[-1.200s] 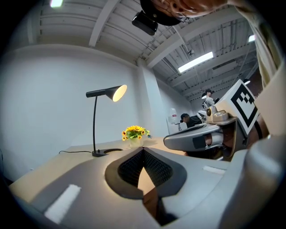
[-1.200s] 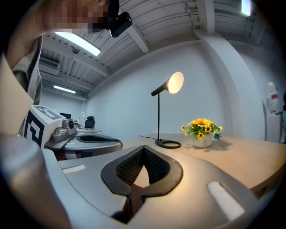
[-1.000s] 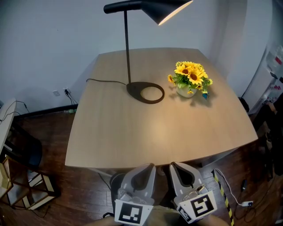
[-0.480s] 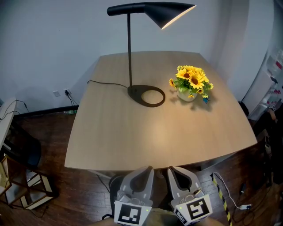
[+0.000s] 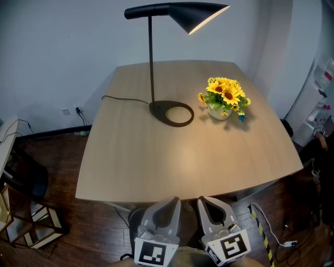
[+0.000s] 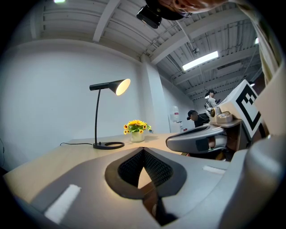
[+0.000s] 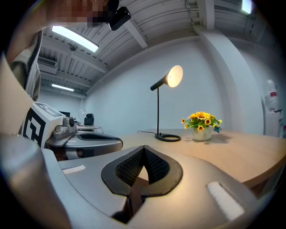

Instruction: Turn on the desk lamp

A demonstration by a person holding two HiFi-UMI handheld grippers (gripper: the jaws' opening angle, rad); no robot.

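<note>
Black metal forms the desk lamp (image 5: 151,62), which is standing on the far half of a light wood surface (image 5: 156,161). Its ring-shaped base (image 5: 158,108) is resting flat left of centre, and its thin stem is rising upright to a horizontal arm. The cone shade (image 5: 195,14) is pointing down to the right, and its inner face is glowing, so the lamp is lit. A dark cable (image 5: 122,97) is running from the base toward the left edge of the surface.

Right of the base, near it but apart from it, a sunflower bouquet (image 5: 225,92) is sitting in a small pale vase (image 5: 219,111).

The left gripper (image 5: 168,208) and the right gripper (image 5: 215,208) are hanging side by side just past the near edge of the surface, well apart from the lamp and over a dark wooden floor (image 5: 62,161). Both are pointing toward the far side.

In the left gripper view, the left gripper (image 6: 143,154) is clenched, with its jaws meeting at the tips and holding nothing. In the right gripper view, the right gripper (image 7: 143,150) is likewise clenched and empty. Both views are showing the lit lamp and the bouquet far ahead of the jaws.
</note>
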